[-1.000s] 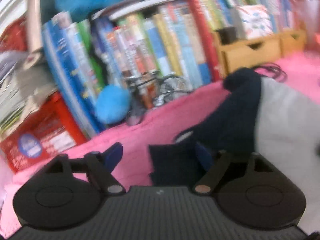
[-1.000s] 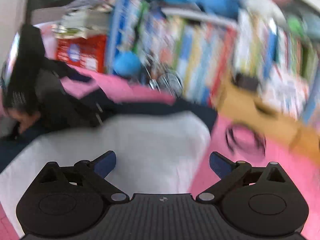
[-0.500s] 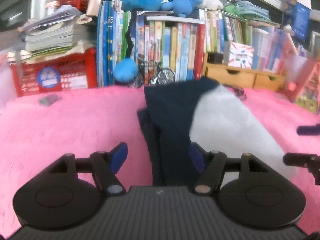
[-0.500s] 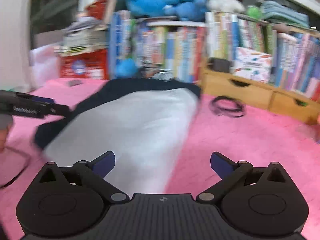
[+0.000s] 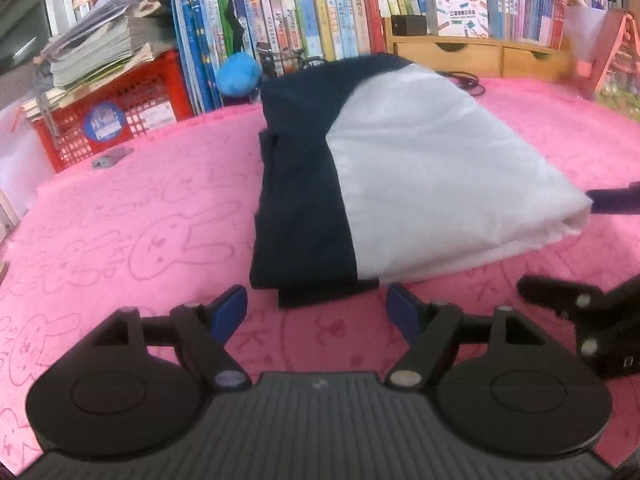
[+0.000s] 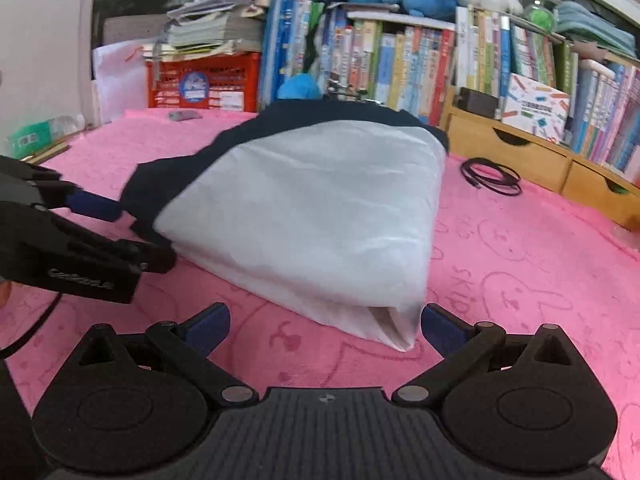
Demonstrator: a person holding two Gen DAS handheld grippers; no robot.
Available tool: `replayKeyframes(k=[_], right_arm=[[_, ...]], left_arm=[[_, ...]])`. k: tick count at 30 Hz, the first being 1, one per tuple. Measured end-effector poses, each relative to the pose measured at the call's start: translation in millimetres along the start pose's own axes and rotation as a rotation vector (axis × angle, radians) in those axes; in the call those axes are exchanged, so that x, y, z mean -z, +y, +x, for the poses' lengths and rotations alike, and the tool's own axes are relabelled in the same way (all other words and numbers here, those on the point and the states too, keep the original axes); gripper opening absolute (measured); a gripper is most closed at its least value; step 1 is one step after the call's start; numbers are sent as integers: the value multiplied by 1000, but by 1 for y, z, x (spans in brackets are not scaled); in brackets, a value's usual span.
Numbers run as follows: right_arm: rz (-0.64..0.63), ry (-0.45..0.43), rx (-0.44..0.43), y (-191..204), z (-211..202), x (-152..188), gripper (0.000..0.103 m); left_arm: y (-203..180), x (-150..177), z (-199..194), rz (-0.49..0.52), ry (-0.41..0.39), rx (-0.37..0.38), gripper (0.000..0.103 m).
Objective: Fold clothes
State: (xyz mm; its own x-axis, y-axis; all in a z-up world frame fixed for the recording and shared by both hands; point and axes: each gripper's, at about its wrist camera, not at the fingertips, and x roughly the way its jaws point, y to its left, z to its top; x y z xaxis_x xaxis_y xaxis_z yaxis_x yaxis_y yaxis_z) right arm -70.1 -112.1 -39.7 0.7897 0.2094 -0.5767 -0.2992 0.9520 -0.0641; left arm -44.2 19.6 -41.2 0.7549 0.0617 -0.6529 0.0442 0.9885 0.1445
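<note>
Folded navy-and-white garment [image 5: 400, 184] flat on pink mat [image 5: 132, 220], both grippers' fingers [image 6: 440, 326] spread, empty.

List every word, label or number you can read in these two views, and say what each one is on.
"SKIP": drawn on the pink mat, beside a rabbit outline.
Raised lettering on the left gripper's black body: too blurred to read.
Round blue sticker on the red crate: unreadable.
Book spines: too small.
Printing on the white box: too small.
</note>
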Motion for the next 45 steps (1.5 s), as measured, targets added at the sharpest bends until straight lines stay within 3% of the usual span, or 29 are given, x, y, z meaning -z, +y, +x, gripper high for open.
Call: replayKeyframes(k=[6, 11, 13, 15, 17, 18, 20, 24, 35, 38, 41, 45], right_arm=[[142, -42, 116, -25, 4, 1, 103], [216, 7, 159, -40, 13, 9, 97], [244, -2, 146, -43, 12, 9, 87], [304, -7, 100, -48, 12, 9, 63], [359, -14, 75, -53, 13, 8, 54], [385, -20, 71, -56, 13, 8, 41], [433, -31, 74, -61, 11, 8, 26], [396, -30, 147, -62, 6, 11, 26], [292, -31, 129, -46, 6, 12, 31], [267, -27, 136, -43, 6, 12, 33], [218, -26, 169, -36, 7, 10, 43], [162, -33, 181, -27, 8, 6, 44]], left_arm=[[7, 2, 4, -29, 2, 4, 85], [11, 2, 6, -45, 0, 19, 86], [12, 1, 6, -47, -2, 19, 85], [13, -1, 7, -49, -3, 12, 85], [14, -2, 8, -54, -3, 8, 85], [15, -2, 8, -54, -5, 2, 85], [17, -2, 8, -53, -7, -15, 85], [31, 3, 10, -84, 3, -32, 86], [46, 1, -1, -94, -18, -50, 86], [49, 2, -6, -98, -15, 10, 85], [44, 0, -16, -72, -55, 108, 85], [40, -7, -6, -53, -58, 21, 86]])
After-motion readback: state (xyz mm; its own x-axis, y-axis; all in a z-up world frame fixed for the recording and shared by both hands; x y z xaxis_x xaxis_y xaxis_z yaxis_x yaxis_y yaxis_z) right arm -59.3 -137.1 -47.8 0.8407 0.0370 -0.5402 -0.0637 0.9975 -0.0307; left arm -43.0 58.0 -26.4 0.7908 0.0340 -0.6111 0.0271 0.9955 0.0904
